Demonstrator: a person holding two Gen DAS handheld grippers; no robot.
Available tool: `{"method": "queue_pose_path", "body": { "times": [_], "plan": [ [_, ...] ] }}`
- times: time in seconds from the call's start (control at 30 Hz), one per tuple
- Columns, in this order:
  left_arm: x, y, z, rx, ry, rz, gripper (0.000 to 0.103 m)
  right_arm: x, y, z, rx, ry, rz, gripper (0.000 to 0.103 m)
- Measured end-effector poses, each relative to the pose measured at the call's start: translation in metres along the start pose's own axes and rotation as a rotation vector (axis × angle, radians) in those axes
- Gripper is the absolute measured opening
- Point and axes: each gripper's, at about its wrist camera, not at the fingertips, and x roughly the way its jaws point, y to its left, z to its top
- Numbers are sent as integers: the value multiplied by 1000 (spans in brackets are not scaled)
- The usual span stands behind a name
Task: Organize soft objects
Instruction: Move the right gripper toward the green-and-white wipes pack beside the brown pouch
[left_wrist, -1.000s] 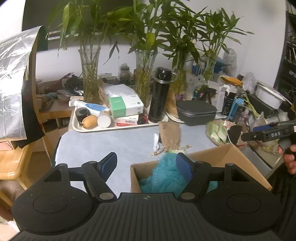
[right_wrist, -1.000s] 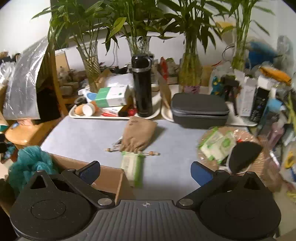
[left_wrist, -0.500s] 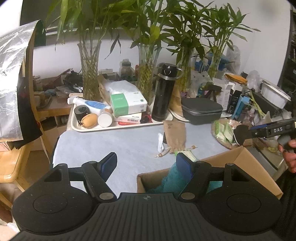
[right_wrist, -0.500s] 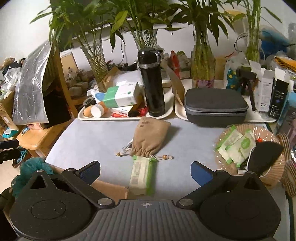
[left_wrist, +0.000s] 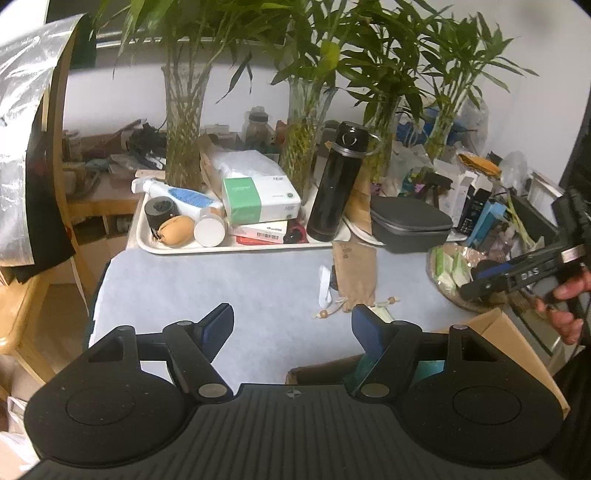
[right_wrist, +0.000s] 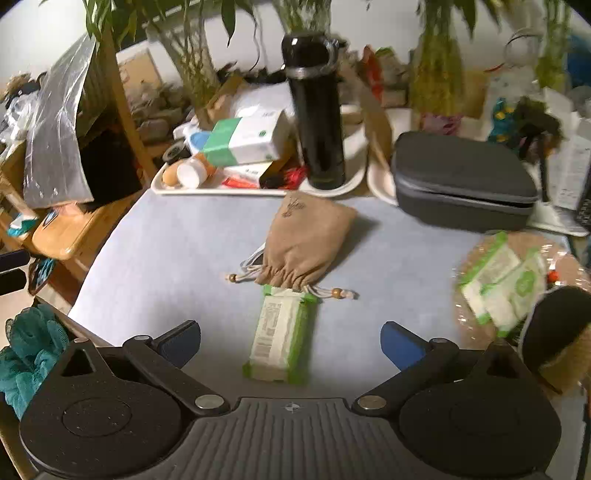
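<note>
A tan drawstring pouch (right_wrist: 306, 243) lies mid-table on the blue cloth, and a green-and-white wipes pack (right_wrist: 280, 336) lies just in front of it. My right gripper (right_wrist: 290, 341) is open above the pack, one finger on each side, touching nothing. A teal mesh sponge (right_wrist: 26, 354) sits in a cardboard box (left_wrist: 509, 343) at the table's near edge. My left gripper (left_wrist: 291, 328) stands open and empty over the cloth, left of the box. The pouch (left_wrist: 352, 273) lies beyond it. A hand holds the right gripper (left_wrist: 476, 278) at the right.
A white tray (left_wrist: 147, 243) at the back carries a black flask (left_wrist: 336, 181), a green-and-white box and small bottles. A grey zip case (right_wrist: 461, 184) sits back right. A woven plate (right_wrist: 569, 266) holds more wipes packs. Bamboo vases line the rear; a wooden chair stands left.
My right gripper has come forward and tipped down, so the wipes pack now lies between its fingers. In the left wrist view the box and sponge have slid to the lower right.
</note>
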Motion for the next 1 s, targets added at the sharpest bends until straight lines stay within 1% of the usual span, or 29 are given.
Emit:
{"method": "queue_pose_path", "body": {
  "times": [0.17, 0.23, 0.3, 0.47, 0.5, 0.57, 0.63, 0.67, 0.7, 0.8, 0.83, 1.0],
  "plan": [
    [7, 6, 0, -8, 13, 4, 70, 39, -2, 12, -62, 98, 20, 103],
    [10, 8, 0, -13, 19, 5, 70, 54, 0, 14, -95, 117, 30, 99],
    [12, 10, -1, -18, 24, 6, 70, 70, 2, 16, -125, 143, 43, 90],
    [18, 14, -3, -29, 39, 8, 70, 108, 8, 17, -179, 208, 90, 84],
    [19, 14, -3, -32, 41, 8, 70, 116, 9, 17, -188, 227, 90, 80],
    [21, 16, -3, -36, 45, 7, 70, 128, 9, 18, -201, 256, 93, 76],
    [22, 17, -2, -36, 48, 8, 70, 139, 9, 18, -214, 277, 94, 75],
    [22, 18, -2, -37, 48, 8, 70, 143, 9, 17, -219, 283, 93, 75],
    [22, 18, -2, -38, 49, 8, 70, 146, 10, 17, -225, 286, 96, 72],
    [22, 21, -2, -44, 52, 10, 70, 153, 13, 18, -245, 290, 130, 65],
    [22, 22, -2, -45, 54, 12, 70, 154, 15, 17, -266, 287, 127, 65],
    [22, 26, -2, -59, 65, 30, 70, 153, 36, 11, -467, 254, 76, 60]
  ]
}}
